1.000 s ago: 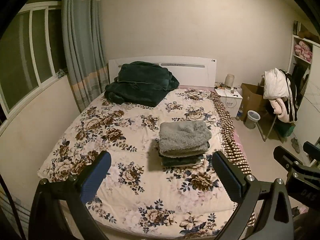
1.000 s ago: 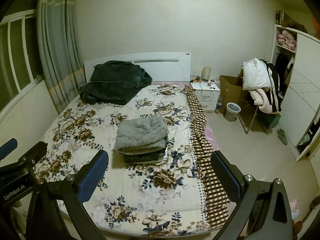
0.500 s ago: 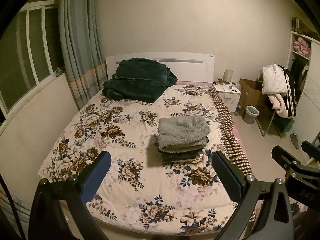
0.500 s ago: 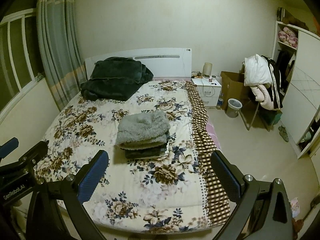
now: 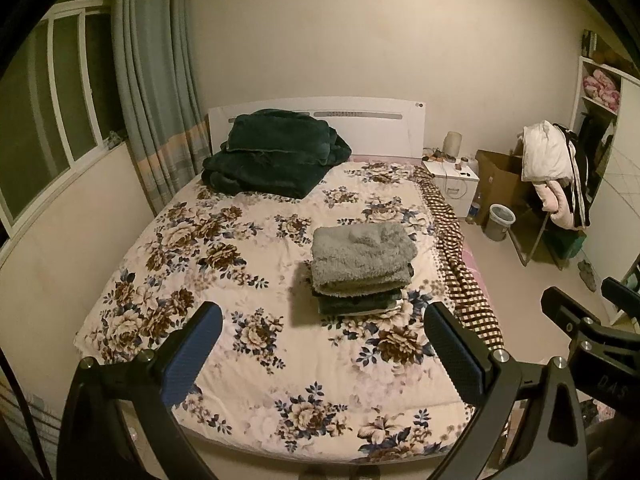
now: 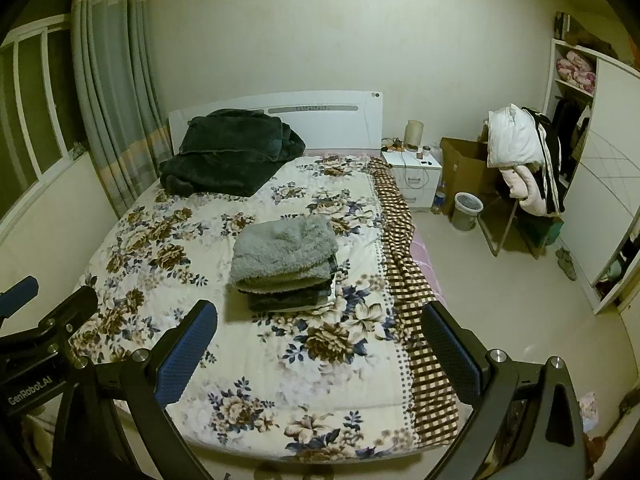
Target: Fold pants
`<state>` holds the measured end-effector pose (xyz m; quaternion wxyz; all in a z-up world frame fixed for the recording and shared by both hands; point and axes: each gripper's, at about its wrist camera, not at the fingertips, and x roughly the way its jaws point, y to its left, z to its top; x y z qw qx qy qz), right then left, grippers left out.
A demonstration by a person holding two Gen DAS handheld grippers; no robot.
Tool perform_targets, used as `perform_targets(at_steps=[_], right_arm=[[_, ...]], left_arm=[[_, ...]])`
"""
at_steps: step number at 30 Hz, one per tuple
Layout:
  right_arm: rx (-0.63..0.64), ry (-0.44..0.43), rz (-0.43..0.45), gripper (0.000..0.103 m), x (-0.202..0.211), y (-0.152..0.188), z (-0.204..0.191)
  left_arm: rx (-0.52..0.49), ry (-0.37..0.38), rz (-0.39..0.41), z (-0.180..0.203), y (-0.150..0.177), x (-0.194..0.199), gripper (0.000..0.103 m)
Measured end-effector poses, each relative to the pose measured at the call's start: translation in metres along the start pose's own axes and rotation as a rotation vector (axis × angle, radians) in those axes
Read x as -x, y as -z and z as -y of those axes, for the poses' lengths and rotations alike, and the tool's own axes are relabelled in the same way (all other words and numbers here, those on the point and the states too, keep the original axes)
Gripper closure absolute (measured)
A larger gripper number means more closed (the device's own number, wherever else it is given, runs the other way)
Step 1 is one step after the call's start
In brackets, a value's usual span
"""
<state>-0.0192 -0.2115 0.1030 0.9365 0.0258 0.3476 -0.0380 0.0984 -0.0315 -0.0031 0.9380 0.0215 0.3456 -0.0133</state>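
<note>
A stack of folded pants (image 5: 362, 266) (image 6: 285, 262) lies on the right half of the flowered bed (image 5: 256, 364) (image 6: 280, 372), fluffy grey pair on top, darker pairs beneath. My left gripper (image 5: 322, 344) hangs open over the foot of the bed, well short of the stack, nothing between its blue pads. My right gripper (image 6: 320, 342) is open too, at about the same distance back, and empty. Each gripper shows at the edge of the other's view.
A dark green blanket (image 5: 276, 156) is heaped at the headboard. Window and curtain (image 5: 152, 92) line the left wall. Right of the bed stand a white nightstand (image 6: 412, 178), a cardboard box, a bin (image 6: 466, 210), a chair piled with clothes (image 6: 524, 160) and a wardrobe.
Both grippers have drawn back and up from the bed, so the stack and bed look smaller and the bed's foot edge now shows. Both stayed open.
</note>
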Motion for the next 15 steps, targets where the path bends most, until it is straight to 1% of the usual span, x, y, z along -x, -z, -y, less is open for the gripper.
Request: perform_targets(at_steps=[15], right_arm=[[0.001,-0.005,-0.003,0.0,0.001,0.01,0.003]], left_arm=[[0.009,0.004,-0.006,-0.002,0.008,0.001,0.0]])
